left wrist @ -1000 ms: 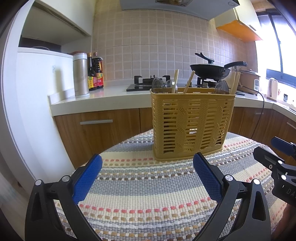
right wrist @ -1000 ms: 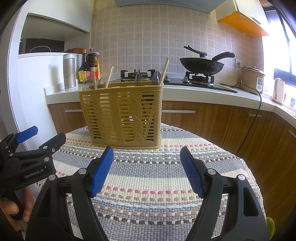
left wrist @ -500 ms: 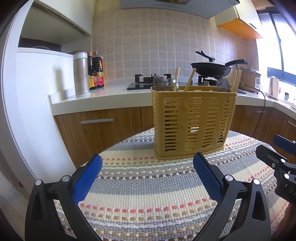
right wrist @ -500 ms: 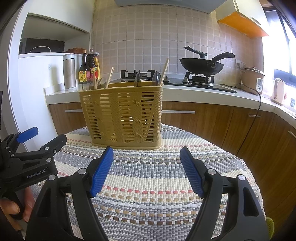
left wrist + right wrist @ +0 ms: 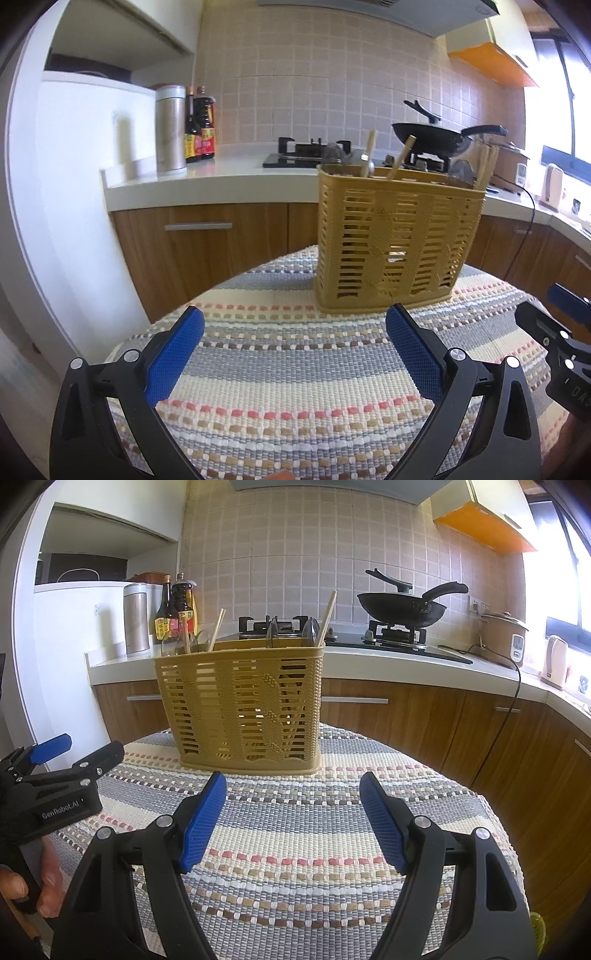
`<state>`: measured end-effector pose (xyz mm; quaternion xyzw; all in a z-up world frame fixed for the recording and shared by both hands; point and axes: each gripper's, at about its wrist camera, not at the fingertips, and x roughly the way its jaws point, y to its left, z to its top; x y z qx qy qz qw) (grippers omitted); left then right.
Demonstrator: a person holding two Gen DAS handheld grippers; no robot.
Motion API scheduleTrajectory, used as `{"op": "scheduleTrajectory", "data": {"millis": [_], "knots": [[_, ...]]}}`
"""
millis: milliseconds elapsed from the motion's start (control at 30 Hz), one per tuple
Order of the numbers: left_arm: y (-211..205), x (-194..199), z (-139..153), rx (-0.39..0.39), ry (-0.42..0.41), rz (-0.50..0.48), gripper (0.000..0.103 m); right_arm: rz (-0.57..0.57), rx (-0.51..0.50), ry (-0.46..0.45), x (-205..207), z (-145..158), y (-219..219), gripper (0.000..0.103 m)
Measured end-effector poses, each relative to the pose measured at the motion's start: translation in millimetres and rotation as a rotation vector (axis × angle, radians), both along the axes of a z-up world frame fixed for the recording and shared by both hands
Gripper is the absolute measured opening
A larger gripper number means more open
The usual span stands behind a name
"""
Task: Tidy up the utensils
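- Your left gripper (image 5: pixel 294 339) is spread wide above the striped woven cloth (image 5: pixel 295 373), and nothing is between its blue pads (image 5: pixel 173 354).
- Your right gripper (image 5: pixel 293 810) is also spread wide, with only bare cloth between its fingers; it holds nothing.
- The yellow utensil basket (image 5: pixel 242 705) stands upright on the round table, near the far edge of the cloth, ahead of both grippers and apart from them.
- Wooden chopsticks (image 5: pixel 327 618) and several spoons (image 5: pixel 271 633) stick up over the basket rim. You cannot tell from here which compartment each one is in.
- In the right wrist view your left gripper is at the left edge of the table, and fingers of your hand (image 5: pixel 22 890) are around its handle.
- Behind the table, on the kitchen counter, there is a black wok (image 5: pixel 402 607) on the stove and a steel canister (image 5: pixel 170 129) beside two sauce bottles (image 5: pixel 199 123).
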<state>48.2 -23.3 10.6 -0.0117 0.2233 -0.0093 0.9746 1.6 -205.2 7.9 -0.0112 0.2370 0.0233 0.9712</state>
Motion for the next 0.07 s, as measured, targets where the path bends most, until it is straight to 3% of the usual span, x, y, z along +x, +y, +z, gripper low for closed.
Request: {"op": "scheduleTrajectory", "data": {"millis": [67], "knots": [[1.5, -0.7, 0.1, -0.004, -0.006, 0.006, 0.096, 0.000, 0.000, 0.000, 0.0, 0.0, 0.0, 0.071]]}}
